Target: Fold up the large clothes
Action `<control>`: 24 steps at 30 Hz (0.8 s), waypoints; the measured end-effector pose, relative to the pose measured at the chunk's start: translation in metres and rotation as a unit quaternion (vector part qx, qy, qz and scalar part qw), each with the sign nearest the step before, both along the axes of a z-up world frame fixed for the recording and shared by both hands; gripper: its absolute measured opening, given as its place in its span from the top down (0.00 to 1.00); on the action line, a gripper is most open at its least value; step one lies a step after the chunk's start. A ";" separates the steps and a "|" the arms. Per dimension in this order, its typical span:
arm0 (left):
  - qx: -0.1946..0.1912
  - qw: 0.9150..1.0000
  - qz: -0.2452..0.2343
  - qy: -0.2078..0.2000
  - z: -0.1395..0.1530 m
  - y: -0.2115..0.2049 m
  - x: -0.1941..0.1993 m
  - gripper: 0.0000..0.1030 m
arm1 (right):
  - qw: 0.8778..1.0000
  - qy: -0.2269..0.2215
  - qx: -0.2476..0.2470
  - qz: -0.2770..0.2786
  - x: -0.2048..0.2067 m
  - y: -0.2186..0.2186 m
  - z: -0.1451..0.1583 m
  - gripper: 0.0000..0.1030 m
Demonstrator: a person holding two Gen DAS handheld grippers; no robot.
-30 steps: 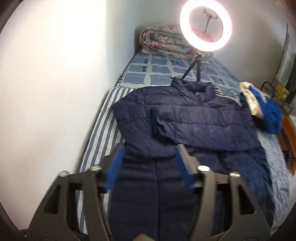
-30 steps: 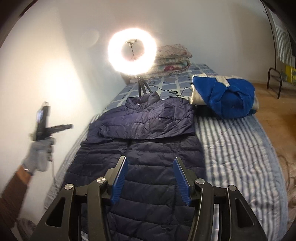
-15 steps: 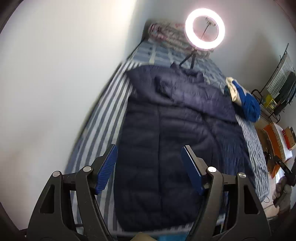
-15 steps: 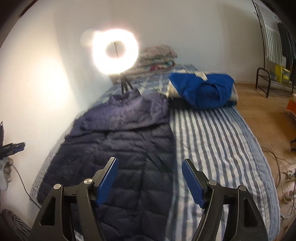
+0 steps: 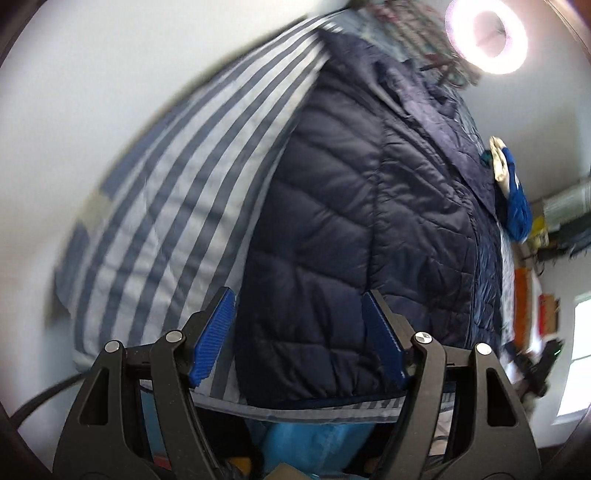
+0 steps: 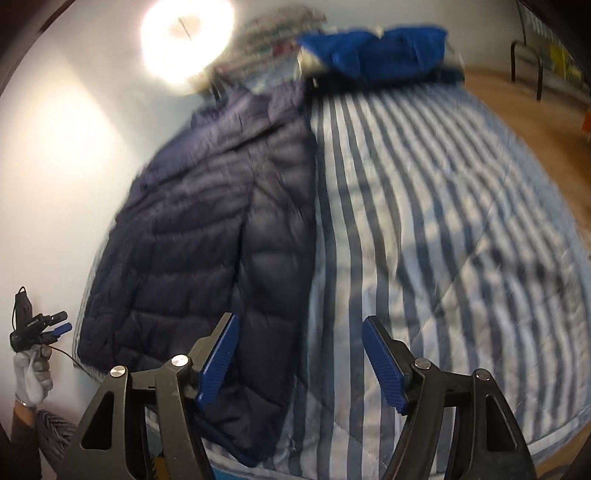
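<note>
A navy puffer jacket (image 5: 354,229) lies along the striped bed's (image 6: 424,221) wall-side edge; a ring light (image 5: 487,35) glows at its head. Both grippers' fingers (image 5: 212,343) (image 6: 218,362) are spread, empty.

A bedroom in a home. A bed (image 6: 424,229) with a blue-and-white striped cover stands against a plain white wall (image 5: 92,110). Folded quilts (image 6: 280,33) are stacked at its head, at 12 o'clock, beside a lit ring light (image 6: 186,37) on a stand. A navy jacket (image 5: 351,221) lies spread on the cover and a blue garment (image 6: 376,51) sits bundled near the head. At 2 o'clock there is wooden floor (image 6: 517,99) and a metal rack (image 6: 526,62).
</note>
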State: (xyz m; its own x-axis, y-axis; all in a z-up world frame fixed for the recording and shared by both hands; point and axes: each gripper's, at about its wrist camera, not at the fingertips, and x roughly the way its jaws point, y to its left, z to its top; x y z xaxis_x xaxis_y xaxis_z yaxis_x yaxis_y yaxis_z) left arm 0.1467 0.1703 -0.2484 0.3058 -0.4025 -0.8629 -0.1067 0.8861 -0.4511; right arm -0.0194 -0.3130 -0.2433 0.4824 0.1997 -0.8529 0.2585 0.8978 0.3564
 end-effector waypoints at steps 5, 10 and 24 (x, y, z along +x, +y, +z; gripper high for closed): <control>-0.010 1.000 0.002 0.025 -0.017 0.003 0.000 0.29 | 0.999 0.020 0.039 0.009 0.000 0.002 -0.020 0.33; -0.010 0.999 -0.012 0.042 -0.028 -0.004 0.001 0.31 | 0.998 0.038 0.043 0.019 0.004 0.009 -0.032 0.33; -0.016 0.996 -0.063 0.055 -0.036 -0.029 -0.003 0.59 | 0.990 0.035 0.135 0.025 0.003 0.004 -0.039 0.58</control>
State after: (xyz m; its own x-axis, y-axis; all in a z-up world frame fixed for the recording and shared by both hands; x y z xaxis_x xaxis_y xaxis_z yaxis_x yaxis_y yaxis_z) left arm 0.1433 0.1414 -0.2846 0.1554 -0.4586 -0.8749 -0.0467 0.8813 -0.4703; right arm -0.0169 -0.3093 -0.2823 0.4079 0.4469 -0.7962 0.2488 0.7847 0.5678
